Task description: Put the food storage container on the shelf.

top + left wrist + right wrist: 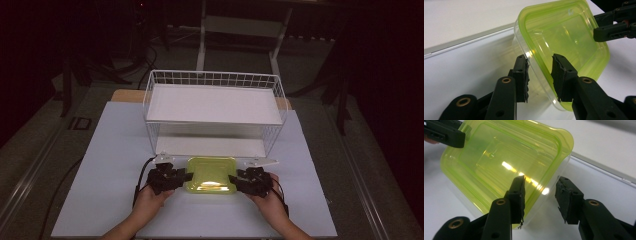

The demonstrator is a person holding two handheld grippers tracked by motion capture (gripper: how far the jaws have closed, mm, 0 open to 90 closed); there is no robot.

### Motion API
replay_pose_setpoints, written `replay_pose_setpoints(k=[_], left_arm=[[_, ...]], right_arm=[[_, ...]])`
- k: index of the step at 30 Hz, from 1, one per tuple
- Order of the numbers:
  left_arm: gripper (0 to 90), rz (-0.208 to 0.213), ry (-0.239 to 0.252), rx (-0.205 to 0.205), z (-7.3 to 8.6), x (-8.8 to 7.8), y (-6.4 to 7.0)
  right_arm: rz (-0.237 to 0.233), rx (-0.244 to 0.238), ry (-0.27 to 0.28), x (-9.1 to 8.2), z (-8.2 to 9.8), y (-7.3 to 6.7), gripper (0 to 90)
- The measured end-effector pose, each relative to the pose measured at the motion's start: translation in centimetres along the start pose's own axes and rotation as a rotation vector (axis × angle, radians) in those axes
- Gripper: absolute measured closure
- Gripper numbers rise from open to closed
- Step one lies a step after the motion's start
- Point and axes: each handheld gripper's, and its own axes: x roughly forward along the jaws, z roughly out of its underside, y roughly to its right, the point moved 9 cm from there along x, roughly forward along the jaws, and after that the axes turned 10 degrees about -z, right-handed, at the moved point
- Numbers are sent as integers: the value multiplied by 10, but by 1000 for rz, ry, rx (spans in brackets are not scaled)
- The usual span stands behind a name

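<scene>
Looking down from the high view, we see a pale table (100, 200) carrying a white wire basket rack (215, 107) toward its far side. The rack has two tiers, a flat white shelf (212, 102) above and another below, and nothing lies on either.

Just in front of the rack sits a yellow-green translucent plastic container (211, 174), rectangular with rounded corners. In the left gripper view the container (564, 42) is empty, its clear rim outlining the green walls; in the right gripper view it (499, 162) is equally bare inside, with only light glare on the plastic.

We find the left gripper (181, 176) at the container's left edge and the right gripper (236, 180) at its right edge, a hand behind each. The left gripper (540, 75) has its jaws spread, straddling the container's rim with one jaw inside and one outside, not pressed on it. The right gripper (540, 197) likewise stands spread astride the opposite wall, apart from it.
</scene>
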Motion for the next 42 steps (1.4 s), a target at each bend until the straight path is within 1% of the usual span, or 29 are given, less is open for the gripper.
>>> replay_pose_setpoints(k=[2,3,5,6,7,8,9,10,12,13,14,15,16,17,18,20,21,22,23,24,27,33,38,42], left_arm=[[672,0,0,0,0,0,0],[682,6,-4,-1,1,-1,1],[688,6,-5,1,1,-2,2],[694,12,-14,-6,2,-3,3],[699,10,-14,-3,3,-4,4],[703,17,-17,-6,3,-5,5],[712,25,-20,-14,4,-5,6],[720,24,-24,-14,5,-6,6],[733,17,-29,-17,6,-8,8],[748,4,-33,-21,7,-9,9],[780,-21,-35,-10,9,-10,11],[786,-21,-35,-10,9,-10,11],[786,-19,-40,-18,11,-12,12],[794,-8,-43,-37,13,-13,13],[797,-10,-44,-36,14,-13,14],[797,-5,-41,-48,16,-14,16],[797,-5,-41,-48,16,-14,16],[797,-4,-36,-57,15,-15,17],[797,-1,-22,-63,12,-16,16],[800,-1,-15,-62,9,-17,16],[802,-7,16,-55,0,-20,15],[804,-15,49,-46,-20,-22,10],[804,-4,66,-54,-36,-23,6],[804,-8,89,-45,-47,-22,1]], right_arm=[[-1,3,1,0,0,-1,594],[-14,23,2,0,1,-2,604],[-16,25,2,0,1,-2,609],[-13,31,2,-2,1,-3,639],[-13,38,6,-3,1,-3,657],[-14,43,7,-4,1,-3,674],[-16,51,6,-5,2,-4,680],[-15,48,7,-6,3,-5,685],[-9,45,7,-7,4,-8,696],[-11,51,5,-8,4,-9,712],[-20,59,6,-8,5,-12,743],[-20,59,6,-8,5,-12,743],[-14,60,9,-9,6,-15,742],[3,51,12,-9,6,-16,743],[2,57,18,-11,5,-16,745],[3,49,25,-13,3,-16,745],[1,51,26,-13,2,-17,745],[1,51,26,-13,2,-17,745],[2,49,31,-15,0,-17,746],[10,43,39,-16,-3,-17,746],[11,48,56,-19,-8,-16,748],[9,63,92,-23,-24,-12,753],[16,71,122,-27,-40,-7,755],[23,77,140,-28,-50,-2,755]])
